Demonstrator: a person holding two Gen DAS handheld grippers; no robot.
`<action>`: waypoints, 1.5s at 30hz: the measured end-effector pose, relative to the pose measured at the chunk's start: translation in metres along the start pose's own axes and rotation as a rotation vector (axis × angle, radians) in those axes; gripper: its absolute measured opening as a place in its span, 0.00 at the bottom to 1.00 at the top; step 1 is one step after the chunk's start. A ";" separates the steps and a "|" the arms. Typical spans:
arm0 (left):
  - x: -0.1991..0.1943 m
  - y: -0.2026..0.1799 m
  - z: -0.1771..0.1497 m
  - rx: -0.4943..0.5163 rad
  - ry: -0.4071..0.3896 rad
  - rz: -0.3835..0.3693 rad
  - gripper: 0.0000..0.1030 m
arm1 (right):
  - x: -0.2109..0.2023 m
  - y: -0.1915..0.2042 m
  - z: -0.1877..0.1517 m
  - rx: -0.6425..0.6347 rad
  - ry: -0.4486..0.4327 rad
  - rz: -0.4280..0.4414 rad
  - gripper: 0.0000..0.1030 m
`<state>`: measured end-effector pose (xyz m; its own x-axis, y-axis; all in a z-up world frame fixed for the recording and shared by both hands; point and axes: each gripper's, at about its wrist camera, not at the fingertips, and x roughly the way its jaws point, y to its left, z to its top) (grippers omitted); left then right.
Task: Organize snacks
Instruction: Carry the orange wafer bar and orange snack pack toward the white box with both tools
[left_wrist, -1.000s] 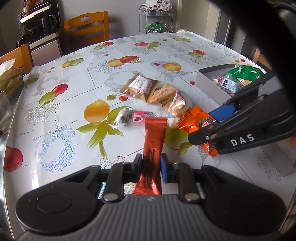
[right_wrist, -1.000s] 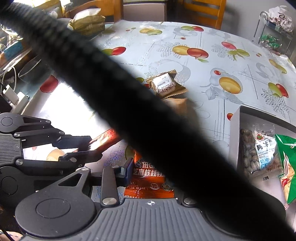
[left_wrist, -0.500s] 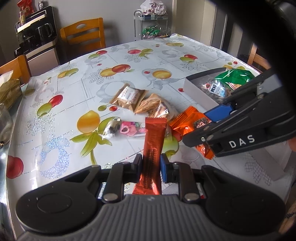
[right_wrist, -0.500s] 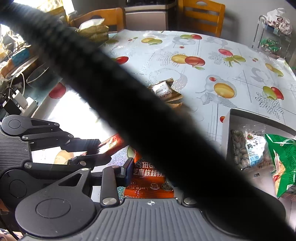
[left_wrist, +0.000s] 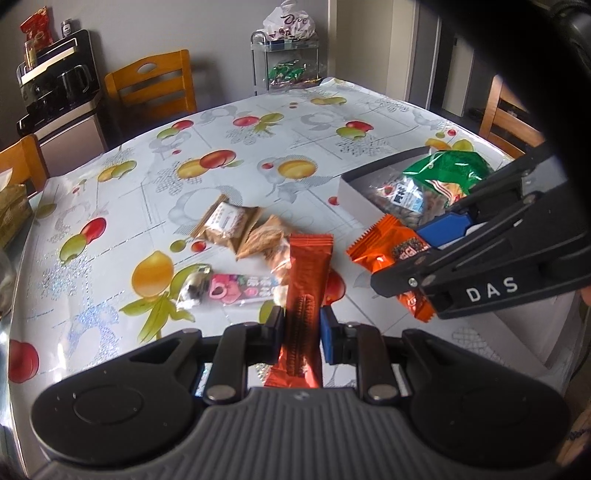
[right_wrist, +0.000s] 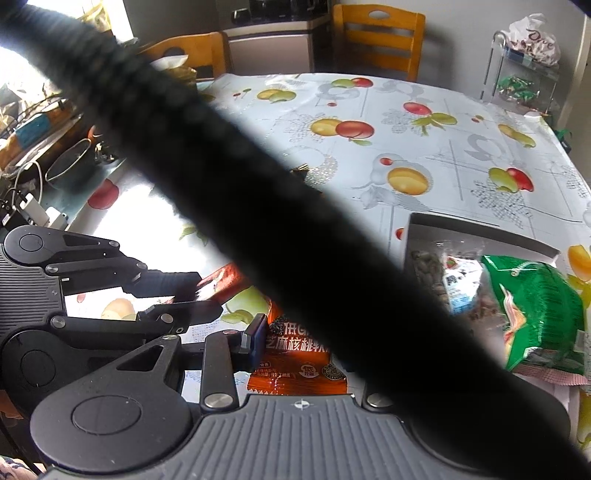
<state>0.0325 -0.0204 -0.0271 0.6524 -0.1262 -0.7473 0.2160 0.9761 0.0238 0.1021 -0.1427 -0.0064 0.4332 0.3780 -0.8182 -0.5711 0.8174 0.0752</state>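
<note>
Left wrist: snack bar (left_wrist: 304, 295) between tool (left_wrist: 302, 325) pads.

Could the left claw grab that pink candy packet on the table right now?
Probably not: the left claw is already clamped on a long red-brown foil snack stick, so the pink candy packet must wait.

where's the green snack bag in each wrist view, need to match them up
Left wrist view: the green snack bag lies upper right, in the far end of the white box, just above the right gripper.
Right wrist view: the green snack bag lies at the right edge, in the white box, right of the black cable crossing the picture.
Shared landmark: the clear nut packet with a blue label beside the bag.
</note>
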 end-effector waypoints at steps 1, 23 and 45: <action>0.000 -0.002 0.001 0.000 0.001 0.000 0.17 | -0.001 -0.001 0.000 0.000 0.000 -0.003 0.38; 0.002 -0.050 0.035 0.048 -0.018 -0.061 0.17 | -0.034 -0.039 -0.017 0.060 -0.030 -0.093 0.38; 0.013 -0.089 0.055 0.121 -0.028 -0.164 0.17 | -0.065 -0.084 -0.042 0.187 -0.057 -0.152 0.38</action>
<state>0.0619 -0.1191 -0.0021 0.6207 -0.2885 -0.7291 0.4057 0.9139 -0.0162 0.0928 -0.2538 0.0166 0.5456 0.2644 -0.7952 -0.3603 0.9307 0.0623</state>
